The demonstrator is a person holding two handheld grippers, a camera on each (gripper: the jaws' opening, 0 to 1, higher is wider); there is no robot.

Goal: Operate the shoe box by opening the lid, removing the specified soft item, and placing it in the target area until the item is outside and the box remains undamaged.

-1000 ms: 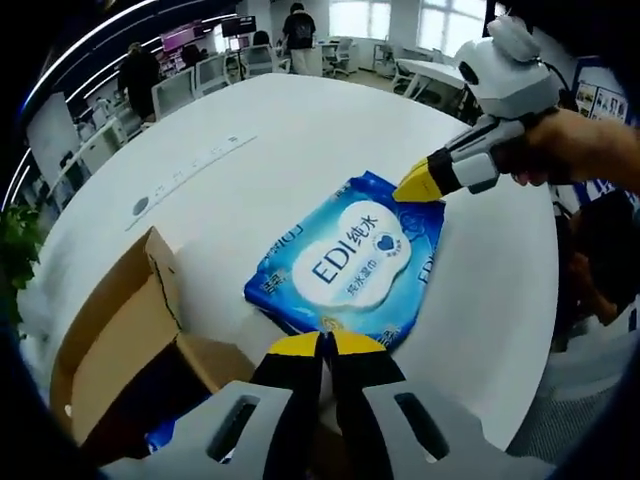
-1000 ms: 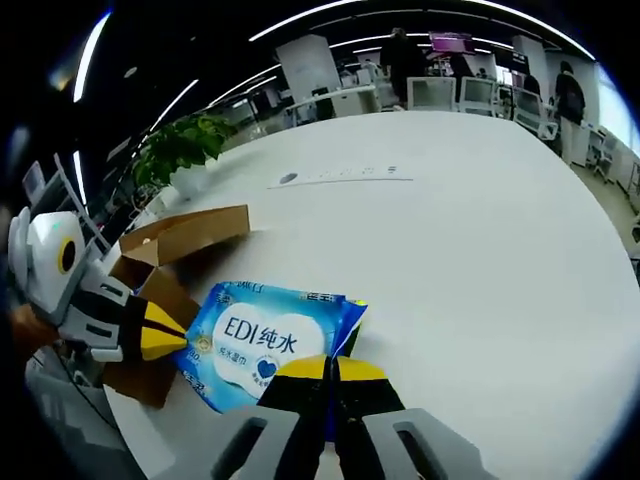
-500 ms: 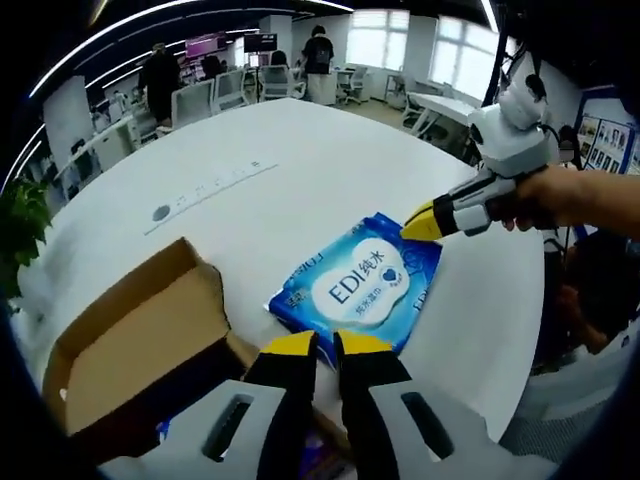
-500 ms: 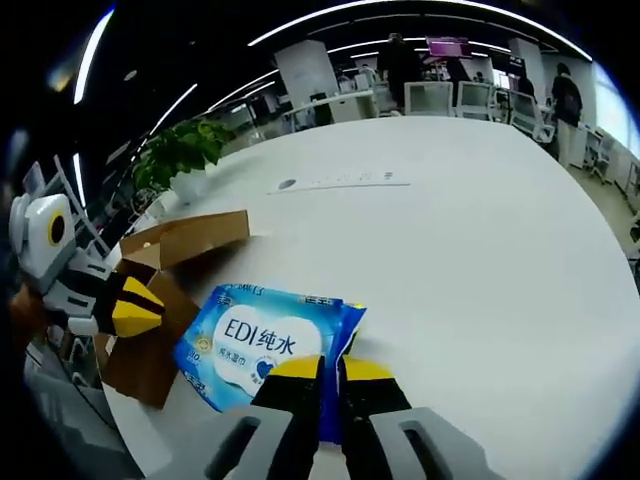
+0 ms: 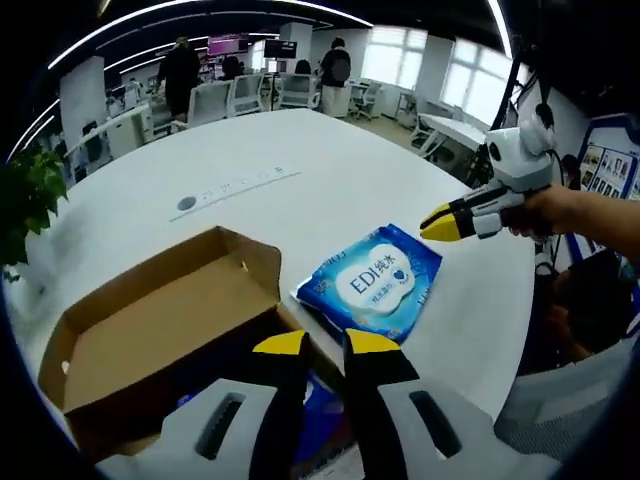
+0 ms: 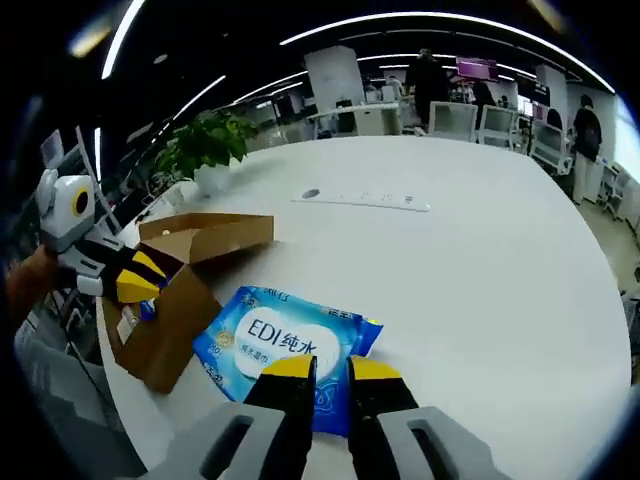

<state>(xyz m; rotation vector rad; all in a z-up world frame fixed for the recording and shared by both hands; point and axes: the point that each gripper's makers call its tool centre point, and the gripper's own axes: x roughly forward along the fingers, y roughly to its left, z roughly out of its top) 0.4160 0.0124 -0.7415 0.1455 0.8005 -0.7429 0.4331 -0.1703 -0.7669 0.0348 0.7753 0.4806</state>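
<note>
Left gripper (image 5: 322,343) first: its yellow-tipped jaws stand a small gap apart with nothing between them, hovering over the near wall of the open shoe box (image 5: 160,330). Right gripper (image 6: 331,366): same story, jaws slightly parted and empty, poised just above the near edge of the wet wipes pack (image 6: 290,346).

That blue pack lies flat on the white table (image 6: 480,260), out of the box and just beside it, near the table's front edge. In the left gripper view the pack (image 5: 371,284) sits right of the box, and beyond it the right gripper (image 5: 437,222) comes in from the right, held in a person's hand (image 5: 545,208), its tips off the pack.

The left gripper view looks down into the box: bare brown floor, lid flap folded back, and another blue package (image 5: 320,425) showing low between box and jaws. The right gripper view gives the box (image 6: 175,300) from outside instead, with the left gripper (image 6: 140,278) hanging over its opening.

Farther out in the right gripper view: a potted plant (image 6: 205,150) at the table's far-left edge and a white power strip (image 6: 365,199) lying mid-table.
</note>
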